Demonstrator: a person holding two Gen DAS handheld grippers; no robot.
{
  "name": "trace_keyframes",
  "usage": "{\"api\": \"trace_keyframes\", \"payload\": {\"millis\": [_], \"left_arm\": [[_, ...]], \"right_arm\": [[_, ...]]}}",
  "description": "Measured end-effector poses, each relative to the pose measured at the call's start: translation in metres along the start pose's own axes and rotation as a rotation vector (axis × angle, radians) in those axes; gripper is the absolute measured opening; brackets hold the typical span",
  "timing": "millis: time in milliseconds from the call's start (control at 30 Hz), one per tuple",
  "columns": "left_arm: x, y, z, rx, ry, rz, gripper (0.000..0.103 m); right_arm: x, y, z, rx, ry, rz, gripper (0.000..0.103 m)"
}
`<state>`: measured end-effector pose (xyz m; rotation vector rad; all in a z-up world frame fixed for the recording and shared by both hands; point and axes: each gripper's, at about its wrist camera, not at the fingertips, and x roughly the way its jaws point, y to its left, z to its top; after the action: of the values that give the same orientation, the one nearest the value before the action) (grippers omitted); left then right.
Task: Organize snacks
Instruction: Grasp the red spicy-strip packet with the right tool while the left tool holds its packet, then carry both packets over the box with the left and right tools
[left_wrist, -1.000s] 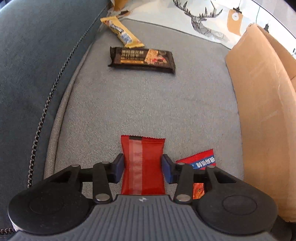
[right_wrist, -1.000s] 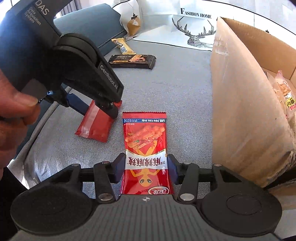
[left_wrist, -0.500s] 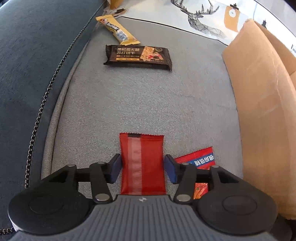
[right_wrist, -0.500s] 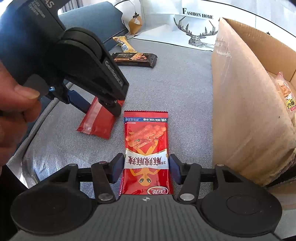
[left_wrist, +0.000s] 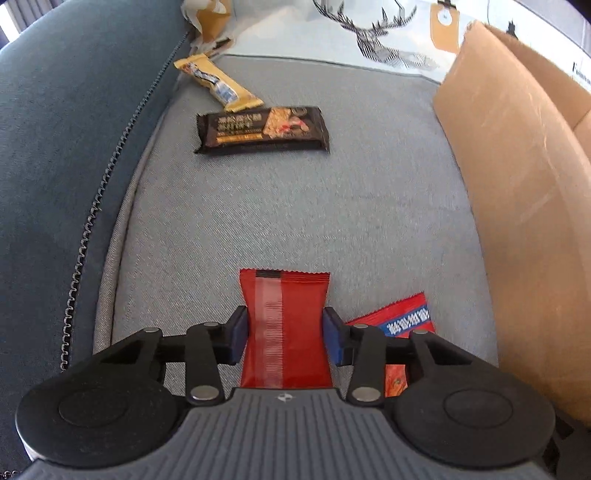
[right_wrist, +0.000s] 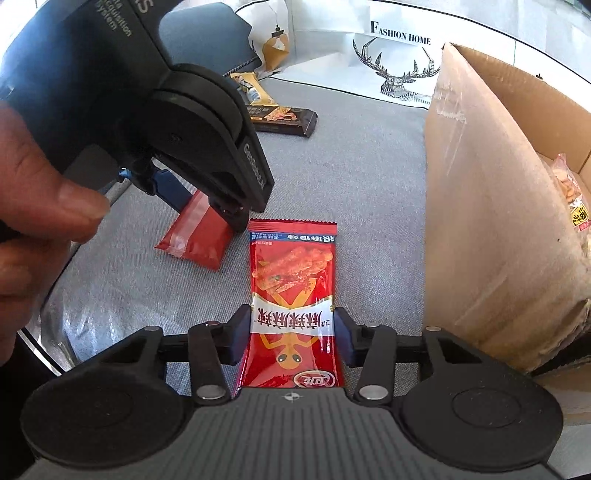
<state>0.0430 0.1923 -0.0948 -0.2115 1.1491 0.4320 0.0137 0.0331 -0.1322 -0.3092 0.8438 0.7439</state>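
Two grippers work side by side over a grey sofa cushion (left_wrist: 295, 206), each set astride one snack packet, which suggests a paired pick-up ahead of loading the cardboard box (right_wrist: 491, 229) on the right. Nearest in the left wrist view, the left gripper (left_wrist: 285, 334) has its jaws closing on the plain red packet (left_wrist: 284, 325); the blue pads (left_wrist: 238, 334) sit against both long edges and the wrapper narrows between them, so the grip appears made. The packet lies lengthwise along the fingers, its crimped far end projecting past the tips. Nearest in the right wrist view, the right gripper (right_wrist: 291, 334) is likewise closing on the printed red packet (right_wrist: 293, 295), pads at its flanks at about mid-length; contact looks made, though a thin gap cannot be ruled out on the left side. That packet lies flat, pointing away, just right of the plain one. A hand (right_wrist: 40, 206) carries the left tool at the left of this view. Farther off, a dark brown bar (left_wrist: 262, 129) lies crosswise and a yellow bar (left_wrist: 218, 81) beyond it, touching or nearly so, both well apart from either tool and unhandled. The box stands open with a bagged snack (right_wrist: 570, 195) already inside, so it is judged the destination. A white deer-print bag (right_wrist: 399, 59) closes the far end.
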Motion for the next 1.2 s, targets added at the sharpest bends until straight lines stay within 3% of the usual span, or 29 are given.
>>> {"api": "trace_keyframes", "payload": {"millis": [833, 1200], "left_arm": [[-0.035, 0.020, -0.002, -0.107, -0.117, -0.032, 0.046], [-0.072, 0.048, 0.003, -0.275, -0.245, -0.027, 0.046]], "right_arm": [[-0.038, 0.007, -0.002, -0.009, -0.166, 0.002, 0.048], [-0.084, 0.010, 0.018, -0.001, -0.337, 0.013, 0.048]]}}
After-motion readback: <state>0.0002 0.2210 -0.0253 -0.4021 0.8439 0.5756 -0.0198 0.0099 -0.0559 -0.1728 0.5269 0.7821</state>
